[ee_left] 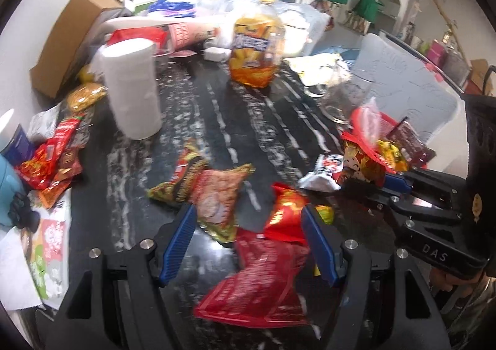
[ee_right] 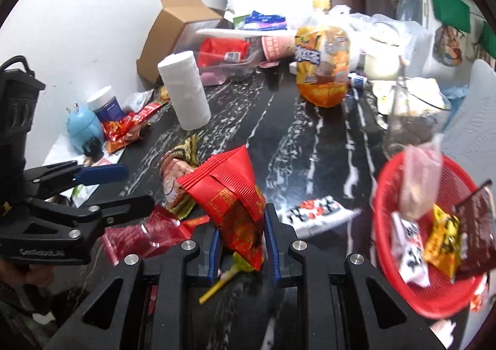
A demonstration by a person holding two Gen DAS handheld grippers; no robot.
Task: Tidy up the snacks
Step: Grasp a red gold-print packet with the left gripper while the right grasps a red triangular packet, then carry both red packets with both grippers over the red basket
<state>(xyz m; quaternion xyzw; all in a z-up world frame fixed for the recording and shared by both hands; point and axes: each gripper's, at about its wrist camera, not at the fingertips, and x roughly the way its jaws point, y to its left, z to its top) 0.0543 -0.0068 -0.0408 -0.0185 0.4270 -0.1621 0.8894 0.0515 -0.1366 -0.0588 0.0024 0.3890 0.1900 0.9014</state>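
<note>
My right gripper (ee_right: 241, 226) is shut on a red and gold snack packet (ee_right: 229, 195), held just above the dark marble counter; it also shows in the left wrist view (ee_left: 365, 163). A red basket (ee_right: 400, 284) to its right holds several snack packets. My left gripper (ee_left: 248, 232) is open, low over the counter, its fingers either side of a dark red packet (ee_left: 260, 275) and a bright red packet (ee_left: 285, 210). A tan and green packet (ee_left: 214, 195) lies just ahead. A white packet (ee_right: 316, 210) lies flat between my right gripper and the basket.
A paper towel roll (ee_left: 133, 89) stands at the left. An orange snack bag (ee_left: 257, 49) stands at the back middle. More red packets (ee_left: 52, 160) lie by the left wall beside a cardboard box (ee_left: 68, 39). A glass jar (ee_right: 412, 120) stands behind the basket.
</note>
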